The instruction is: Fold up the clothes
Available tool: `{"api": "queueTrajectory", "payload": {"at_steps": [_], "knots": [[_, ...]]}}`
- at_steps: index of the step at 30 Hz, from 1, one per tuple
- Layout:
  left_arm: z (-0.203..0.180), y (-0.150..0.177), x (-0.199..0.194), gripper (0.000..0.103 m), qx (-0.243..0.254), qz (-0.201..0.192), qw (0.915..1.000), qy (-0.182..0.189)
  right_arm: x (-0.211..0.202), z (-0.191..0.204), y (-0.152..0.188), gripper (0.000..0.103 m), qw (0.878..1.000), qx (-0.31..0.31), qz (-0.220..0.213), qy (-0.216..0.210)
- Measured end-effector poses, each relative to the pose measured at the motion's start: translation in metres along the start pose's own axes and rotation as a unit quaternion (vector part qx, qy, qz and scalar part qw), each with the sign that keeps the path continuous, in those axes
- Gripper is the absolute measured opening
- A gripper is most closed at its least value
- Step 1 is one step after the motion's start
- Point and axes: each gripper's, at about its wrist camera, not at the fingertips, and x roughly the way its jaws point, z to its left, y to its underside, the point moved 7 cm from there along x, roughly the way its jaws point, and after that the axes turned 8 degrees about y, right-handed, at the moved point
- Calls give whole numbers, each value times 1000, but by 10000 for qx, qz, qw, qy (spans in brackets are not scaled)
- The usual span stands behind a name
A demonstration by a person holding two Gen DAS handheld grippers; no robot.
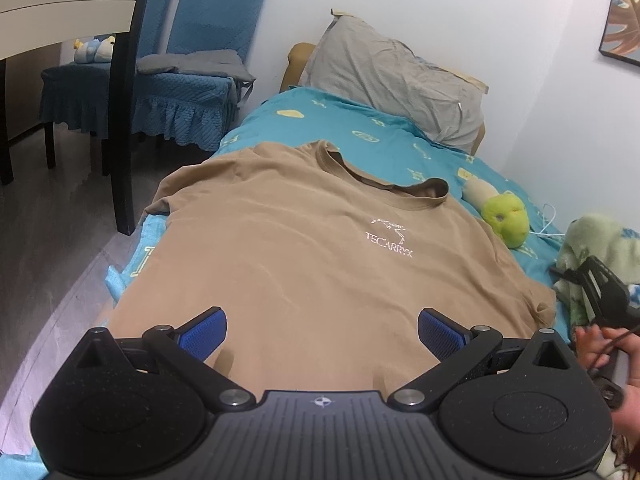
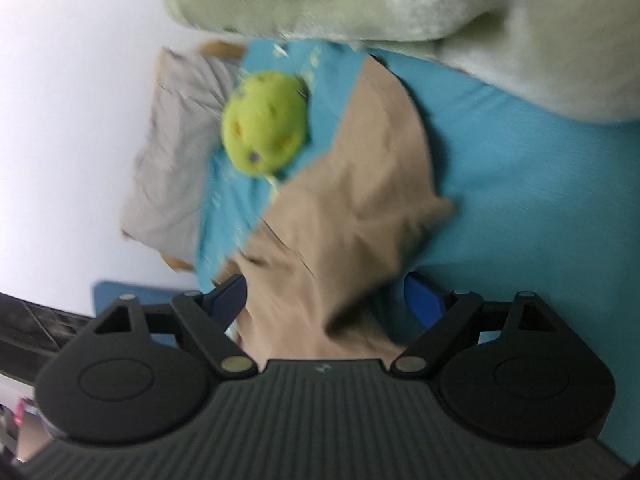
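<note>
Lying flat on the teal bedsheet (image 1: 360, 120), tan t-shirt (image 1: 300, 248) sits ahead of your left gripper (image 1: 322, 334), fingers spread, empty. Only the blurry right view shows its sleeve (image 2: 340, 240) between your right gripper (image 2: 326, 300) fingers, also spread.

tan t-shirt (image 1: 304, 248) flat, face-up on bed
</note>
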Motion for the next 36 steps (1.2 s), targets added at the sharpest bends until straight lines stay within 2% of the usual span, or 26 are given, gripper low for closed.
{"api": "queueTrajectory", "payload": {"at_steps": [3, 7, 10, 12, 13, 15, 16, 17, 22, 24, 27, 32, 36], "knots": [[0, 0, 3, 103, 9, 7, 10000, 20, 14, 2, -13, 86, 9981, -391, -467, -33], [-3, 0, 10, 103, 96, 0, 9999, 79, 20, -3, -36, 85, 9905, -921, -970, 318], [-5, -1, 15, 103, 162, -5, 9998, 124, 36, 1, -44, 85, 9865, -1192, -1013, 492], [-5, -2, 17, 103, 202, -22, 9997, 110, 50, 12, -44, 83, 9807, -1633, -881, 617], [-5, -2, 18, 103, 183, -25, 9998, 115, 54, 14, -44, 76, 9789, -1742, -851, 640], [-3, -3, 19, 103, 147, -31, 9998, 124, 63, 19, -45, 43, 9750, -1960, -790, 685], [-2, -5, 19, 103, 125, -46, 9998, 116, 65, 21, -46, 14, 9729, -2052, -780, 733], [-1, -7, 18, 103, 110, -79, 9999, 106, 62, 24, -47, 13, 9695, -2144, -870, 812], [2, -21, 8, 103, 160, -266, 9995, -59, 12, 59, -54, 9, 9364, -2779, -1864, 1061], [6, -27, 2, 103, 232, -321, 9991, -147, -4, 86, -51, 9, 9185, -3116, -2183, 1074], [13, -37, -8, 103, 331, -354, 9982, -344, -24, 129, -29, 9, 8870, -3725, -2531, 1021], [40, -51, -23, 103, 189, -389, 9967, -693, -16, 200, 56, 9, 8382, -4702, -2630, 842], [69, -58, -34, 103, -46, -452, 9945, -949, 26, 230, 150, 9, 8025, -5512, -2186, 659]]}}
